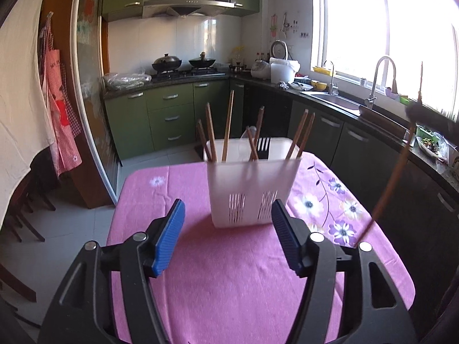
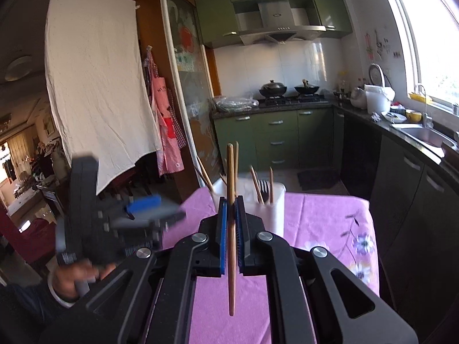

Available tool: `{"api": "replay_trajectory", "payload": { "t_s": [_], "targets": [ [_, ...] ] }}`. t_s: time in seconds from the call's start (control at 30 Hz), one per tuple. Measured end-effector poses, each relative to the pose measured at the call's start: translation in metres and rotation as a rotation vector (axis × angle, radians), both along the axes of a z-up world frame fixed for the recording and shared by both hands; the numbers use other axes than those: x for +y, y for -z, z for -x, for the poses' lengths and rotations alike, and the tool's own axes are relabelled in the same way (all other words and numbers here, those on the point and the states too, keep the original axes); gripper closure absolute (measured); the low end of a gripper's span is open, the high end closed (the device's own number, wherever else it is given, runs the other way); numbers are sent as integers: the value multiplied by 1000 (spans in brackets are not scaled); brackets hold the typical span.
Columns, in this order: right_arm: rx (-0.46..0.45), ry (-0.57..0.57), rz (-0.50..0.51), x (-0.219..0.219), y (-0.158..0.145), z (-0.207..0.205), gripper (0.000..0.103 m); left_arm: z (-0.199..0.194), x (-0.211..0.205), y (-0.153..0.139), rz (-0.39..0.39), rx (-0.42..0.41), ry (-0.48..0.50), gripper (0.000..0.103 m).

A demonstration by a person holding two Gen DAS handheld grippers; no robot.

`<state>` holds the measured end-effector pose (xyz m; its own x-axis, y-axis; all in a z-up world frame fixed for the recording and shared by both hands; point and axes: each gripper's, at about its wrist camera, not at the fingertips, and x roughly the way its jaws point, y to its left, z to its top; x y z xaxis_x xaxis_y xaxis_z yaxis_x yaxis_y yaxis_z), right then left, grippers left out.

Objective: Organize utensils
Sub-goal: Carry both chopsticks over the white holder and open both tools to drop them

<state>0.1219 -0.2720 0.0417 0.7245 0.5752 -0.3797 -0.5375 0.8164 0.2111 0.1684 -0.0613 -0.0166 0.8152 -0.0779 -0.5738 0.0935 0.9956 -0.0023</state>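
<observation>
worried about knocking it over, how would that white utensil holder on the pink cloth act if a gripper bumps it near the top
The white utensil holder stands tall on a narrow base, so a high push would probably tip it rather than slide it. It looks like thin slotted plastic, likely light. The chopsticks and fork lean loosely inside, so they would probably shift and rattle.

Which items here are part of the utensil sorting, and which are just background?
In the job: white utensil holder; chopsticks in it; black fork; chopstick clamped in the right tongs; open left tongs.
Lying about: woks; rice cooker; aprons.
</observation>
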Motion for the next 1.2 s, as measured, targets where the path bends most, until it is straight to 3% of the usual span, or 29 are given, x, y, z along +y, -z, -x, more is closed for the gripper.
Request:
{"api": "replay_trajectory", "payload": {
  "t_s": [0.17,0.33,0.63,0.8,1.2],
  "targets": [
    [-43,-24,-17,13,-40,-21,97,25,18,17,56,-15,-42,37],
    [-93,-9,-36,24,-79,-48,97,53,39,32,51,-39,-115,35],
    [-143,66,-39,46,-121,-100,97,60,61,48,99,16,-139,35],
    [-140,136,16,59,-114,-133,97,59,63,47,104,14,-142,35],
    [58,153,37,46,-32,-186,97,54,57,53,96,50,-132,34]
  ]
}}
